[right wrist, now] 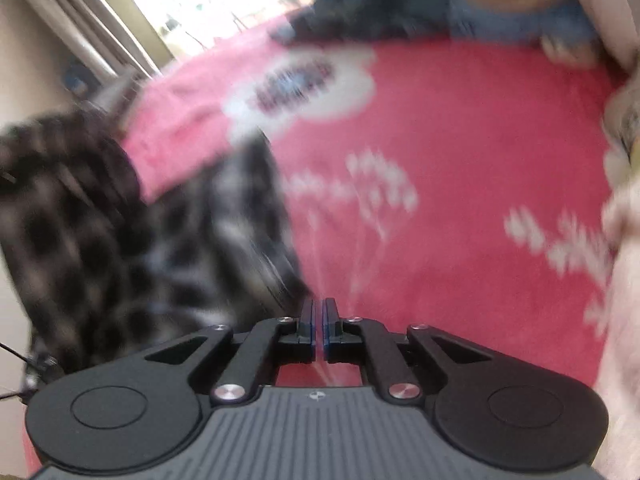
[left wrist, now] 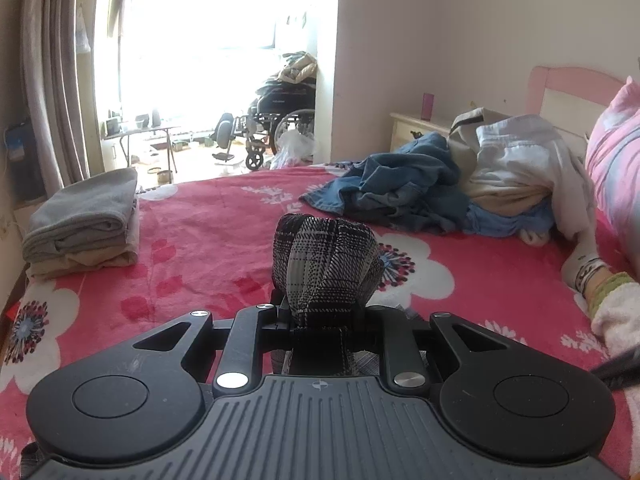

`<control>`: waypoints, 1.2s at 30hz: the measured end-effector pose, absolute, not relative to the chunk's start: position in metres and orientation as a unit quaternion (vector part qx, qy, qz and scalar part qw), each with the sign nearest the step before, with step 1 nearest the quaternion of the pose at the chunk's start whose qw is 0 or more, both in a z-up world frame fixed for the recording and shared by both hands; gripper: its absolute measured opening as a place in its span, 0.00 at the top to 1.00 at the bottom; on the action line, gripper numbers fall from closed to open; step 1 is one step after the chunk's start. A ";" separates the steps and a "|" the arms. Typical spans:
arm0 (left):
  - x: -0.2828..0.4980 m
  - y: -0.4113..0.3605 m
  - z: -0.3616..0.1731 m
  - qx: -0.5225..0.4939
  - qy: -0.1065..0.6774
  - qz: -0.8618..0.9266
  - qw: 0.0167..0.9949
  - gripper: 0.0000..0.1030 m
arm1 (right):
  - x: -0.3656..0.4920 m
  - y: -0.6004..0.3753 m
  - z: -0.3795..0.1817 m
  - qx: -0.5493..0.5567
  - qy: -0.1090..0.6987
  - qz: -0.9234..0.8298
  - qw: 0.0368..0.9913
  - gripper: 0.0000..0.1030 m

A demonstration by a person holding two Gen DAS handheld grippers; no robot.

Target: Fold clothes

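A black-and-grey plaid garment (left wrist: 326, 264) bulges up between the fingers of my left gripper (left wrist: 324, 320), which is shut on a bunched fold of it above the red flowered bedspread (left wrist: 208, 232). In the blurred right wrist view the same plaid garment (right wrist: 120, 232) hangs at the left. My right gripper (right wrist: 319, 312) is shut with its pads together and nothing between them, just right of the cloth's edge.
A folded stack of grey and beige clothes (left wrist: 84, 224) sits at the bed's left edge. A heap of unfolded clothes, denim (left wrist: 400, 184) and white (left wrist: 528, 160), lies at the back right by a pink pillow (left wrist: 616, 160). A person's sleeve (left wrist: 616, 312) shows at right.
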State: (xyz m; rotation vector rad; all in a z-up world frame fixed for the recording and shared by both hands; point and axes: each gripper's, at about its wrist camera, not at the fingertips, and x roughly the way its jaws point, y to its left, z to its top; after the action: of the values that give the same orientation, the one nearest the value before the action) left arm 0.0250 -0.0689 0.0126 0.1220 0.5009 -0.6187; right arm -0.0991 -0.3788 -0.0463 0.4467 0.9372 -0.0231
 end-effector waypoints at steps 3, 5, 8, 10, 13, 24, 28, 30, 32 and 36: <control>0.027 -0.070 0.012 0.056 0.248 -0.302 0.919 0.81 | -0.080 -0.383 -0.038 0.233 0.429 0.019 0.872 0.81; 0.029 -0.070 0.012 0.053 0.250 -0.302 0.918 0.81 | -0.059 -0.388 -0.043 0.266 0.432 0.040 0.861 0.69; 0.029 -0.070 0.012 0.053 0.251 -0.304 0.918 0.81 | -0.021 -0.389 -0.055 0.290 0.444 0.062 0.846 0.68; 0.029 -0.069 0.012 0.052 0.251 -0.304 0.918 0.81 | 0.003 -0.384 -0.060 0.285 0.451 0.070 0.843 0.65; 0.031 -0.069 0.011 0.050 0.253 -0.303 0.917 0.81 | 0.035 -0.378 -0.072 0.278 0.470 0.076 0.834 0.61; 0.037 -0.069 0.009 0.045 0.260 -0.305 0.915 0.81 | 0.049 -0.349 -0.081 0.168 0.445 0.067 0.877 0.94; 0.037 -0.070 0.008 0.049 0.260 -0.304 0.915 0.81 | 0.029 -0.307 -0.073 -0.054 0.376 -0.007 0.925 0.93; 0.036 -0.071 0.008 0.050 0.259 -0.303 0.916 0.81 | 0.023 -0.306 -0.073 -0.085 0.365 -0.039 0.926 0.90; 0.035 -0.071 0.009 0.052 0.257 -0.303 0.916 0.81 | 0.017 -0.328 -0.065 0.008 0.380 -0.014 0.925 0.90; 0.035 -0.070 0.008 0.053 0.256 -0.304 0.916 0.81 | -0.004 -0.352 -0.052 0.143 0.390 0.122 0.902 0.90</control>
State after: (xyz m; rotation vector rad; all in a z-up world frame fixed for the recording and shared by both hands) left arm 0.0350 -0.0704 0.0081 0.1101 0.5260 -0.6249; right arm -0.0043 -0.3521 -0.0517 0.2963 0.8060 0.2525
